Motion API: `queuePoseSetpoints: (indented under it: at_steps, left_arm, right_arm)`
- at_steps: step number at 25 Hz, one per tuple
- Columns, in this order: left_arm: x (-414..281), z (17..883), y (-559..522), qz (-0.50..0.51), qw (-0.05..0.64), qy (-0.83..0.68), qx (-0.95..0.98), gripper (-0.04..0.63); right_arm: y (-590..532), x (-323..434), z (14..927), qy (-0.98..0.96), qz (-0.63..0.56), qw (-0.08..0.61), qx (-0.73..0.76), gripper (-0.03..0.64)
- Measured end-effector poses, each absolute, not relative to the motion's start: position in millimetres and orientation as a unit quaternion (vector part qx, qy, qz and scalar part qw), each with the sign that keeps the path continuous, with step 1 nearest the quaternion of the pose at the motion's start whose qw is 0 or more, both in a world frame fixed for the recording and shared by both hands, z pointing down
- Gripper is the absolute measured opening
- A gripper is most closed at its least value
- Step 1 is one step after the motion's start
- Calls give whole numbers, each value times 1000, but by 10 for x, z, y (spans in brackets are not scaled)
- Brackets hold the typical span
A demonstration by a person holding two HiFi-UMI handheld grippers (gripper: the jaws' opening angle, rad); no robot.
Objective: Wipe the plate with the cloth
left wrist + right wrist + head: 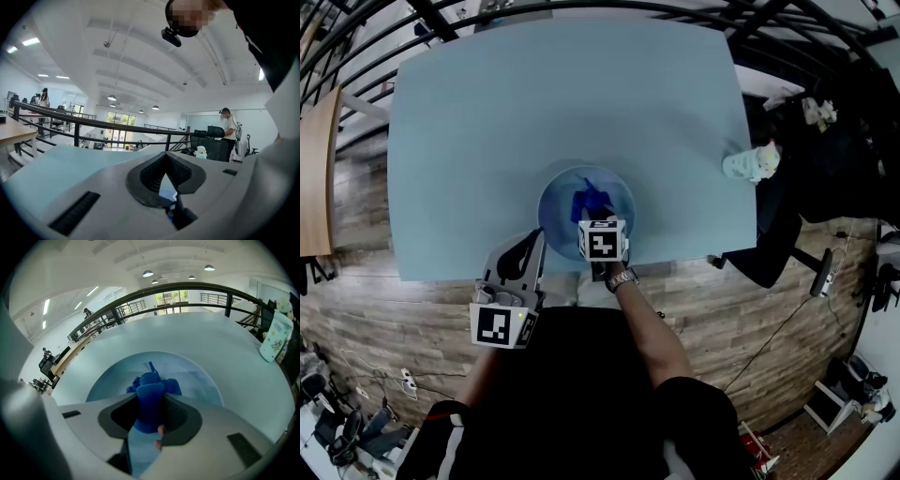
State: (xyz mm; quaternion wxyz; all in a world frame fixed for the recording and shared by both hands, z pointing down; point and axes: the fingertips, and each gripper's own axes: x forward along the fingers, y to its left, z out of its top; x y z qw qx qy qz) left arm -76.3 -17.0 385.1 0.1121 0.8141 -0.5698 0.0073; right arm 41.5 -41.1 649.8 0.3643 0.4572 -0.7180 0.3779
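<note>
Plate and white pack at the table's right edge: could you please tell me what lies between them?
Nothing: the head view shows only bare table between the plate and the pack.

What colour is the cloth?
Dark blue; the cloth shows best in the right gripper view.

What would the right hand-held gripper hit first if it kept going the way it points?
Most likely the blue plate: the right hand-held gripper aims down into it, its cloth leading.
</note>
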Motion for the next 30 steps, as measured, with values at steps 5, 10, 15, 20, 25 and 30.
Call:
queuePoseSetpoints:
  at_steps: [5, 10, 15, 20, 25, 30]
  left_arm:
    - [-736, 3870, -176, 10, 118, -569, 814, 2]
    - [-695, 3881, -195, 14, 113, -568, 815, 1]
    - [-699, 3860, -188, 7, 112, -568, 815, 1]
    - [-677, 3867, -180, 8, 115, -567, 815, 2]
    - [-686, 3878, -157, 12, 116, -569, 814, 2]
    - [-709, 3889, -124, 10, 115, -570, 813, 1]
  right_arm:
    - [-447, 558, 6530, -713, 373, 367, 467, 118]
    - [-479, 738, 6545, -701, 378, 367, 481, 118]
    - [-475, 823, 6557, -695, 383, 360, 491, 118]
    - [-455, 908, 6561, -687, 385, 366, 496, 118]
    - [-471, 920, 6490, -678, 387, 360, 511, 118]
    - [-414, 954, 6420, -671, 385, 354, 526, 118]
